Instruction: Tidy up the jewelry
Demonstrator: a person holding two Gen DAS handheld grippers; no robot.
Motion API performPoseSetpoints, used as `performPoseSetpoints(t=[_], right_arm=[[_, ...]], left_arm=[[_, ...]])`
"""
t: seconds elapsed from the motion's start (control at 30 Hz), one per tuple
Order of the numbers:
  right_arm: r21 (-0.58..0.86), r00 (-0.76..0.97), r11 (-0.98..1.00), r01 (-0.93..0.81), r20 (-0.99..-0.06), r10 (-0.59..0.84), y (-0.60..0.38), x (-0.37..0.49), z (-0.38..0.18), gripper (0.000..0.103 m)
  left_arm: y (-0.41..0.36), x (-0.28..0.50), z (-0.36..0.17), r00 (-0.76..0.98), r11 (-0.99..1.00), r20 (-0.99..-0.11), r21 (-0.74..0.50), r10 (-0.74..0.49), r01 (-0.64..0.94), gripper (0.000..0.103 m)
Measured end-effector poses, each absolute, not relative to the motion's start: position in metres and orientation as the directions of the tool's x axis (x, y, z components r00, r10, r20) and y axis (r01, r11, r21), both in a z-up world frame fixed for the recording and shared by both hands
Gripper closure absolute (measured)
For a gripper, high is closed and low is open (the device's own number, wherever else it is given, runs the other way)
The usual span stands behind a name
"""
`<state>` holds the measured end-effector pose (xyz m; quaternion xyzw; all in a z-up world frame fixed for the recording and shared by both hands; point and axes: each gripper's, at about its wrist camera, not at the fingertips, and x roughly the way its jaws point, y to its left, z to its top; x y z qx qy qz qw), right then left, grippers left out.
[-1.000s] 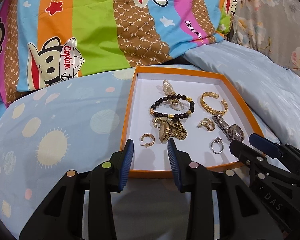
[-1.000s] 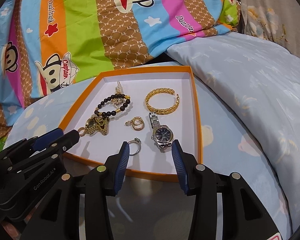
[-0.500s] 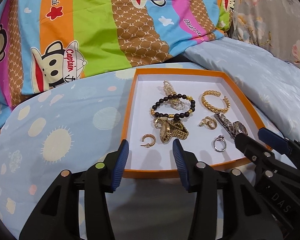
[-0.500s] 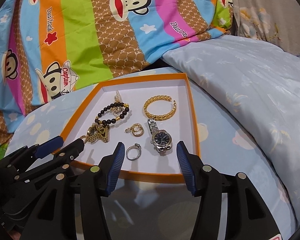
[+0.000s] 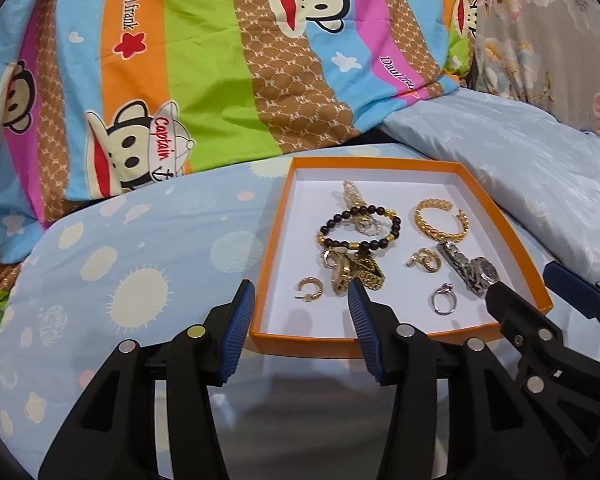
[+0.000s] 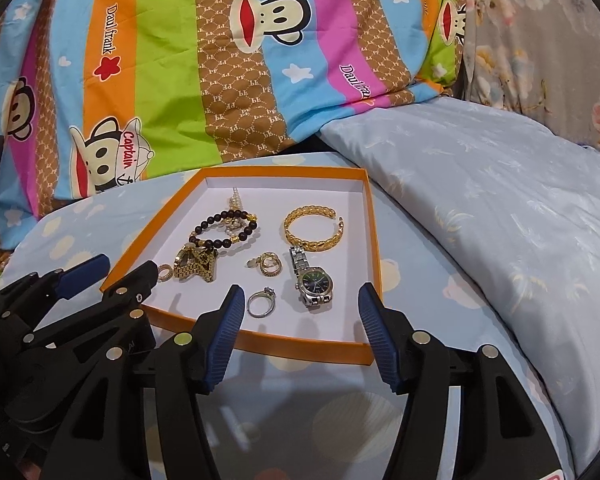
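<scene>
So the jewelry is all sitting loose inside the orange tray (image 6: 374, 280), which rests on the pale blue cushion (image 5: 140, 264). Silver watch (image 6: 314, 286) is on the right side of the tray, silver ring (image 6: 262, 302) just left of it, a little cluster of gold rings (image 6: 269, 264) behind that, and the gold cuff bracelet (image 6: 312, 226) further back. On the left, the black bead bracelet (image 5: 358, 230) overlaps a pearly piece and touches the gold watch (image 5: 354, 274), with a small gold hoop earring (image 5: 310, 289) just beside that heap.

What worries me is that left pile. My guess is that grabbing the gold watch could drag the bead bracelet along, since they're tangled or at least touching. The silver ring lies flat on the tray floor, so the pads could easily skate off it or flick it. And the tray's on soft bedding, so pressing down might tip it and slide everything together.

Right gripper (image 6: 300, 308) hovers over the near edge of the tray, jaws spread wide and empty, with the silver ring and silver watch right in front of the gap. Left gripper (image 5: 302, 304) is likewise spread apart with nothing in it, at the near-left corner, with the hoop earring and gold watch just ahead of its tips.
</scene>
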<state>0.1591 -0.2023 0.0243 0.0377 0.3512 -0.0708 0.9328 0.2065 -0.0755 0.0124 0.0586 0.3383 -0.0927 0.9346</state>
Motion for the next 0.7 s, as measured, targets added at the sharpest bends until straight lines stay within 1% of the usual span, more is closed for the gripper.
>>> performPoseSetpoints(t=[0.6, 0.7], right_arm=[[-0.025, 0.761, 0.983, 0.181, -0.629, -0.156, -0.198, 0.151, 0.031, 0.044], [-0.035, 0.763, 0.981, 0.189, -0.624, -0.169, -0.197, 0.145, 0.031, 0.044]], left_arm=[[-0.075, 0.199, 0.016, 0.783, 0.980, -0.613, 0.067, -0.108, 0.187, 0.056], [-0.074, 0.194, 0.015, 0.774, 0.983, -0.624, 0.052, -0.106, 0.177, 0.056]])
